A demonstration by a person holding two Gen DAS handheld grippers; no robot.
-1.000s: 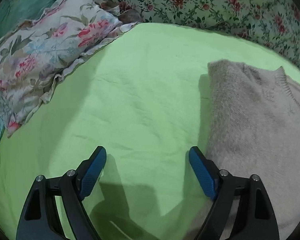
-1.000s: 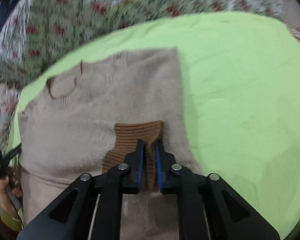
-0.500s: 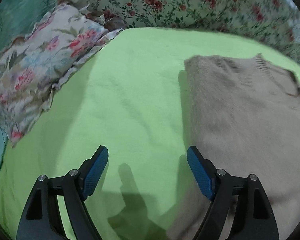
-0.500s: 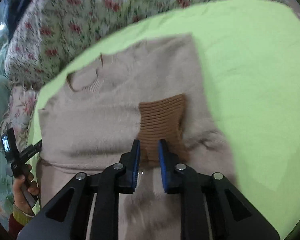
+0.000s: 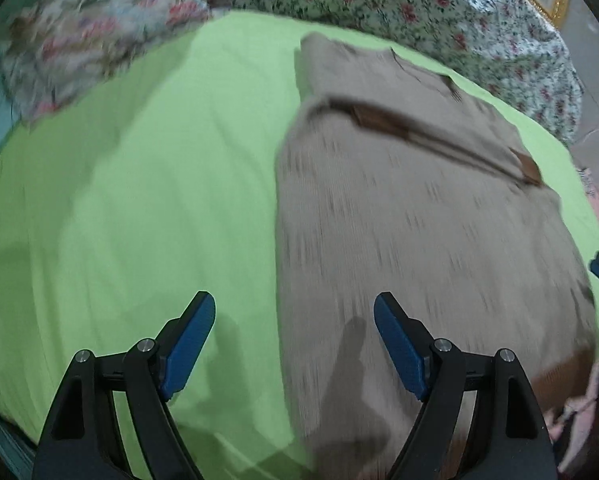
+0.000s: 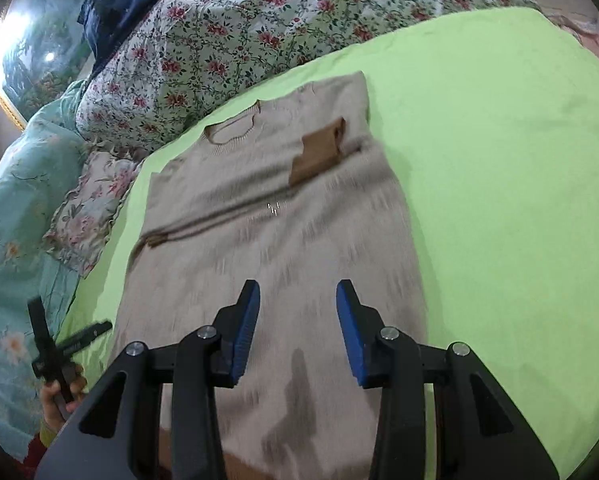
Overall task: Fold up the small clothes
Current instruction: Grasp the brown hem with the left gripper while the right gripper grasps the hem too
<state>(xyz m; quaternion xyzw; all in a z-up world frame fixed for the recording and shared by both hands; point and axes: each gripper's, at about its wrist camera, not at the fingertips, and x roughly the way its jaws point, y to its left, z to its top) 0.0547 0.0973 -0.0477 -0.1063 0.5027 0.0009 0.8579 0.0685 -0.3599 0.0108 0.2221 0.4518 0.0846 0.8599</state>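
Beige sweater [image 6: 283, 240] lies flat on the green sheet [image 6: 499, 160] of the bed, neck opening toward the floral quilt [image 6: 227, 36]. Both sleeves are folded inward across the chest; brown ribbed cuffs show on top, one [image 6: 319, 152] near the right shoulder, the other [image 6: 155, 238] at the left edge of the body. A brown hem band runs along the near bottom edge, partly cut off by the frame.

Right tool [image 6: 297, 328] hangs over the lower body of the sweater. Its jaws have just been opening and now stand moderately apart, blue pads clear, nothing between them (only knit and their own shadow below).

Left tool [image 5: 293, 344] has jaws wide apart and empty. It straddles the sweater's left edge: one finger over green sheet, the other over knit. This view is motion-blurred.

A hand [image 6: 59, 396] gripping the left tool's handle is visible at the lower left of the right wrist view. A floral pillow [image 6: 91, 208] lies beside the sheet, teal bedding [image 6: 15, 208] beyond it.
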